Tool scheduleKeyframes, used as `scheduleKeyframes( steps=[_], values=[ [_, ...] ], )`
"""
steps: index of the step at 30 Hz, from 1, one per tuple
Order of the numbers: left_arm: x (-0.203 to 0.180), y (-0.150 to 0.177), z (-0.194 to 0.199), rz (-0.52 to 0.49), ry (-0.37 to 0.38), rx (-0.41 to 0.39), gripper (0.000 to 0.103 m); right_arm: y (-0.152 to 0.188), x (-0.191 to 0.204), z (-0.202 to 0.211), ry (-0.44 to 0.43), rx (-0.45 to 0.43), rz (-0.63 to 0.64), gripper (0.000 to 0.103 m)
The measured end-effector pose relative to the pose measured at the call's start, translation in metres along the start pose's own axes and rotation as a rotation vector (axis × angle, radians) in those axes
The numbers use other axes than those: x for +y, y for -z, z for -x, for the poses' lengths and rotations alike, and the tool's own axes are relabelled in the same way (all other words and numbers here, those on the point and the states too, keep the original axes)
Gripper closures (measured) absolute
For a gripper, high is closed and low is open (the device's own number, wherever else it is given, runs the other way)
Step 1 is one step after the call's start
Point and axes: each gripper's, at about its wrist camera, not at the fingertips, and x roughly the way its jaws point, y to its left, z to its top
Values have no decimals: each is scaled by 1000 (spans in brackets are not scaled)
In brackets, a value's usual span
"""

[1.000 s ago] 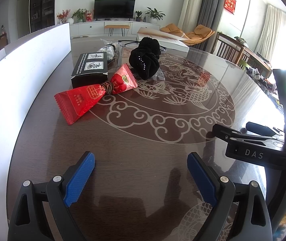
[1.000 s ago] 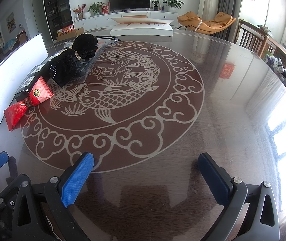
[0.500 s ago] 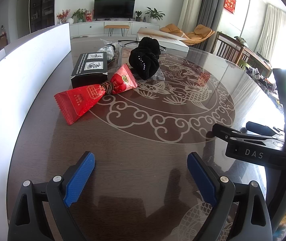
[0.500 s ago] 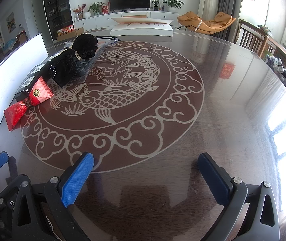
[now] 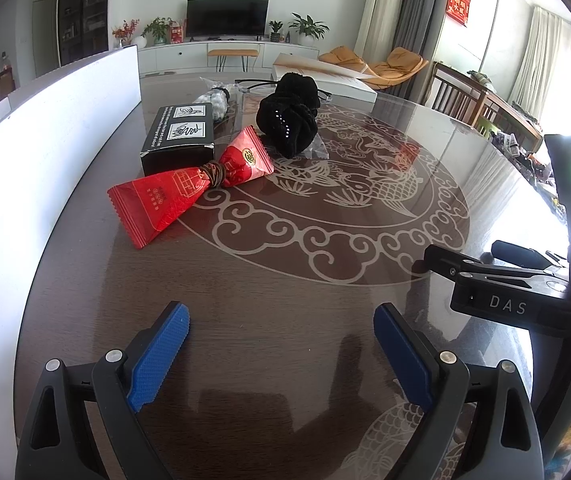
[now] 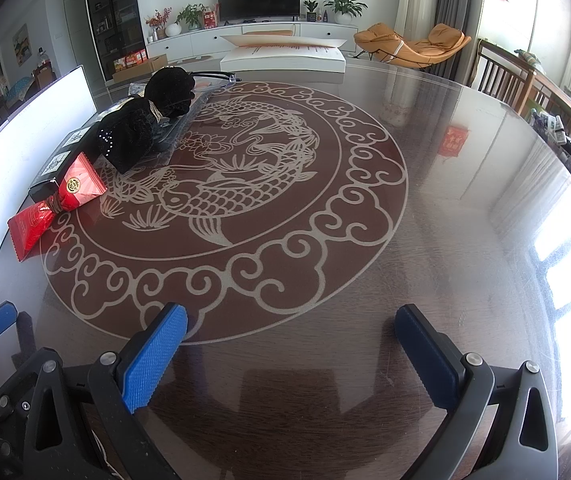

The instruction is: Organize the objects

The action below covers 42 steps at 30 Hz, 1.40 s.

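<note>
Blue ribbed pads line the two fingers of the left gripper [image 5: 281,350], which is spread wide with nothing between them, low over the near part of the dark, glass-topped round table [image 5: 285,280]. The right gripper [image 6: 291,354] is likewise spread wide and holds nothing, over the near edge of the pale cloud-and-fish pattern [image 6: 221,184] inlaid in the tabletop. In the left wrist view the right gripper's black body shows at the right edge, beside the left one.

Farther out and to the left lies a red foil packet cinched in the middle with a brown band [image 5: 189,188], flat on the table at the rim of the pattern. Its far end touches or nearly touches a black rectangular box with white labels on top [image 5: 179,142], which sits just behind it to the left. Just right of the box rests a black fuzzy fabric bundle with small sparkling dots [image 5: 289,120], lying partly on clear plastic wrap. Behind the box is a small clear bag of white round pieces [image 5: 215,98]. A white upright board [image 5: 45,152] runs along the table's left side. At the far edge lies a flat white box [image 6: 285,56].
</note>
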Motion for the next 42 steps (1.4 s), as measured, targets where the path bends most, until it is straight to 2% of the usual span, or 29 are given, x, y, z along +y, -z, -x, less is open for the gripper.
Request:
scheduleKeyframes(
  steps=[2, 4, 6, 11, 14, 17, 18, 19, 21, 22, 23, 24, 26, 29, 31, 32, 33, 35, 36, 39, 42],
  values=[
    [0, -1, 0, -6, 33, 6, 4, 0, 0, 0, 0, 0, 0, 0],
    [4, -4, 1, -9, 93, 32, 4, 0, 0, 0, 0, 0, 0, 0],
    [13, -14, 4, 9, 119, 44, 4, 0, 0, 0, 0, 0, 0, 0],
    [39, -63, 7, 42, 59, -51, 4, 0, 0, 0, 0, 0, 0, 0],
    [45, -81, -19, 12, 25, 32, 4, 0, 0, 0, 0, 0, 0, 0],
    [43, -77, -47, -70, -12, 148, 4, 0, 0, 0, 0, 0, 0, 0],
    [40, -74, -48, -118, -24, 142, 6, 0, 0, 0, 0, 0, 0, 0],
    [38, -70, -47, -153, -16, 133, 10, 0, 0, 0, 0, 0, 0, 0],
    [35, -61, -42, -185, -24, 118, 48, 0, 0, 0, 0, 0, 0, 0],
    [33, -57, -38, -197, -34, 113, 54, 0, 0, 0, 0, 0, 0, 0],
    [33, -52, -33, -189, -11, 117, 71, 0, 0, 0, 0, 0, 0, 0],
    [33, -47, -27, -173, 7, 122, 77, 0, 0, 0, 0, 0, 0, 0],
    [30, -35, -16, -151, 54, 146, 77, 0, 0, 0, 0, 0, 0, 0],
    [17, -25, -6, -180, 108, 189, 75, 0, 0, 0, 0, 0, 0, 0],
    [8, -29, -2, -226, 92, 176, 56, 0, 0, 0, 0, 0, 0, 0],
    [4, -35, 1, -253, 69, 151, 34, 0, 0, 0, 0, 0, 0, 0],
    [0, -42, 3, -281, 43, 115, 21, 0, 0, 0, 0, 0, 0, 0],
    [-10, -60, 1, -333, 17, 49, 19, 0, 0, 0, 0, 0, 0, 0],
    [-12, -72, -5, -352, 14, 45, 19, 0, 0, 0, 0, 0, 0, 0],
    [-21, -91, -36, -401, 26, 121, 18, 0, 0, 0, 0, 0, 0, 0],
    [-25, -87, -57, -435, 90, 196, 19, 0, 0, 0, 0, 0, 0, 0]
  ],
)
